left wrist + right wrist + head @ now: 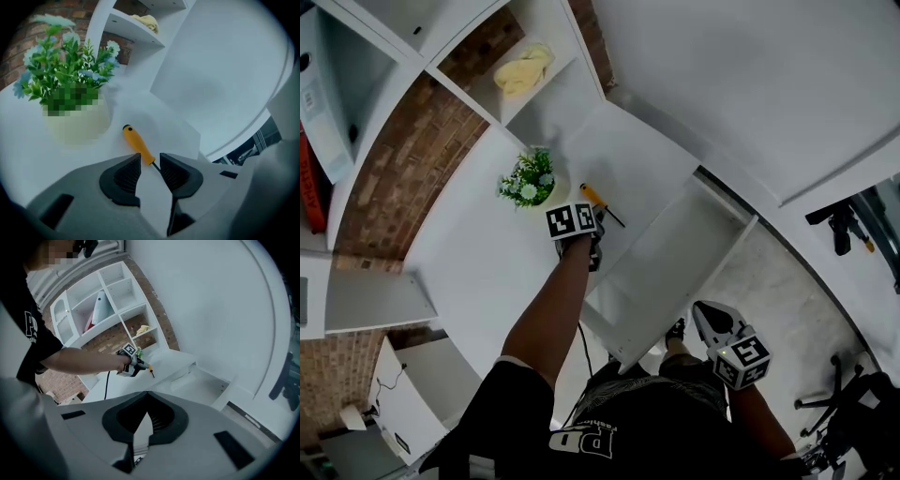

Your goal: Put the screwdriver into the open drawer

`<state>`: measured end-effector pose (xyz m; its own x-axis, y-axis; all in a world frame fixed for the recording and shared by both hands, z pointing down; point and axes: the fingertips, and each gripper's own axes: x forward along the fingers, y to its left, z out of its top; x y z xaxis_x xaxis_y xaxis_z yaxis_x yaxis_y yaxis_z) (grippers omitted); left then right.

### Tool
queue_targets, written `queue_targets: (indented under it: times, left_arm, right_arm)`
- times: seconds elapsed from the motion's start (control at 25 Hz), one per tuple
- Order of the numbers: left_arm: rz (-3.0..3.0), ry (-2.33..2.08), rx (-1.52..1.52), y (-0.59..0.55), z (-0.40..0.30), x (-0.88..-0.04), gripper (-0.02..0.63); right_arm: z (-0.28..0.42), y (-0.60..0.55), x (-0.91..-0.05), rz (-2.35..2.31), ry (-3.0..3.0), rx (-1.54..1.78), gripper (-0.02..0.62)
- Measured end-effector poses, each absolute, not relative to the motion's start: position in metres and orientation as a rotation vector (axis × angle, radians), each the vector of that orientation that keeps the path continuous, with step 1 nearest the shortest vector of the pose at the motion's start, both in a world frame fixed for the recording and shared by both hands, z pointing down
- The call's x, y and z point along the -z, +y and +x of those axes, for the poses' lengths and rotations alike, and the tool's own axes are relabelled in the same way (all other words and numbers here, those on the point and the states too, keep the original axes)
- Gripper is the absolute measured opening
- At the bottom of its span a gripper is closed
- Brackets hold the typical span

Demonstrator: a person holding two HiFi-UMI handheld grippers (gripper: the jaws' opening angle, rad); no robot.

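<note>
Orange-handled, the screwdriver (593,198) in the head view lies on the white surface (478,262), just right of a potted plant (530,183) and left of the open drawer (670,267). The left hand-held gripper (600,225) reaches out to it at the end of an outstretched arm, its tips at the dark shaft. The right hand-held gripper (703,314) hangs near the person's body, right of the drawer and well apart from the tool.

In the left gripper view the jaws stand wide apart around the tool. The screwdriver (138,144) runs from far left into the gap, handle beyond the tips and thin shaft between them. Neither pad presses on it. The plant (70,75) stands to the far left.

In the right gripper view the right hand-held gripper (146,394) has its jaw tips together with nothing between them. Far beyond, the left hand-held gripper (142,366) sits over the screwdriver (150,369), the drawer (206,385) to its right.
</note>
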<state>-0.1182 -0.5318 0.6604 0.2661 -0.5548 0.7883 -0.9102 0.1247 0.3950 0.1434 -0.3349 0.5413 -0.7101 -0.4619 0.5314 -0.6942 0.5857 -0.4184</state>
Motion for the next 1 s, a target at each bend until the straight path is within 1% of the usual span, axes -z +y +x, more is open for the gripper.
queue_targets:
  times: [0.24,0.4,0.48,0.56,0.72,1.0]
  left_arm:
    - [1.436,-1.403,-0.435,-0.547,-0.116,-0.687,0.138]
    - [1.406,-1.401,-0.440,-0.552,-0.114,-0.694,0.156]
    - [1.393,-1.410,-0.480,-0.552,-0.115,-0.696,0.144]
    - [1.391,-1.407,-0.551,-0.552,-0.115,-0.698,0.111]
    - [1.445,-1.376,-0.702,-0.554,-0.113,-0.699,0.109]
    - [1.503,-1.358,-0.736,-0.551,-0.114,-0.698,0.085]
  right_arm:
    - [0.158,-0.349,-0.551,0.915,-2.414,-0.903,0.005]
    - [0.161,-0.356,-0.556,0.892,-2.417,-0.907,0.005]
    - [0.163,-0.357,-0.560,0.893,-2.416,-0.929,0.005]
    - [0.165,-0.356,-0.569,0.886,-2.417,-0.948,0.005]
    - [0.163,-0.356,-0.574,0.877,-2.415,-0.976,0.005]
    - [0.166,-0.350,-0.572,0.889,-2.410,-0.967,0.005]
